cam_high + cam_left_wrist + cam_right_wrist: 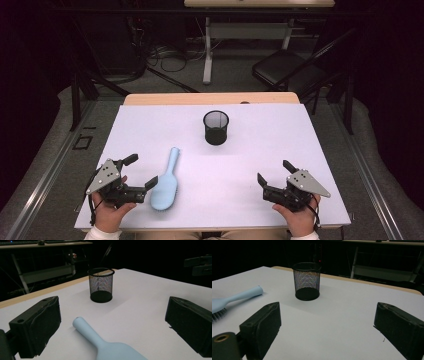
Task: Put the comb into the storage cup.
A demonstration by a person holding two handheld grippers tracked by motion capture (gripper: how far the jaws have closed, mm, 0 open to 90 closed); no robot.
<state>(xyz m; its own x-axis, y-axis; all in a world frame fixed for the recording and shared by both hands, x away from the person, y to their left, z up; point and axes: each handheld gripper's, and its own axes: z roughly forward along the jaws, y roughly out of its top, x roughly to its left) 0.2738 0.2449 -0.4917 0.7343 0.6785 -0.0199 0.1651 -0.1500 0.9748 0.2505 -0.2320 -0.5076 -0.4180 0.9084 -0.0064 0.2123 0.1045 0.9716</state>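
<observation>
A light blue hairbrush (167,184) lies on the white table top (260,150), bristles down, its handle pointing away toward a black mesh cup (216,127). My left gripper (140,171) rests at the front left with its jaws wide apart, one jaw close beside the brush head. In the left gripper view the brush (105,345) lies between the jaws, untouched, with the cup (101,285) beyond. My right gripper (276,171) sits at the front right, open and holding nothing. The right gripper view has the cup (307,281) ahead and the brush (235,300) at the left.
The table's wooden far edge (210,98) runs behind the white top. A black chair (290,70) and a desk frame (210,50) stand on the floor beyond, with cables near them.
</observation>
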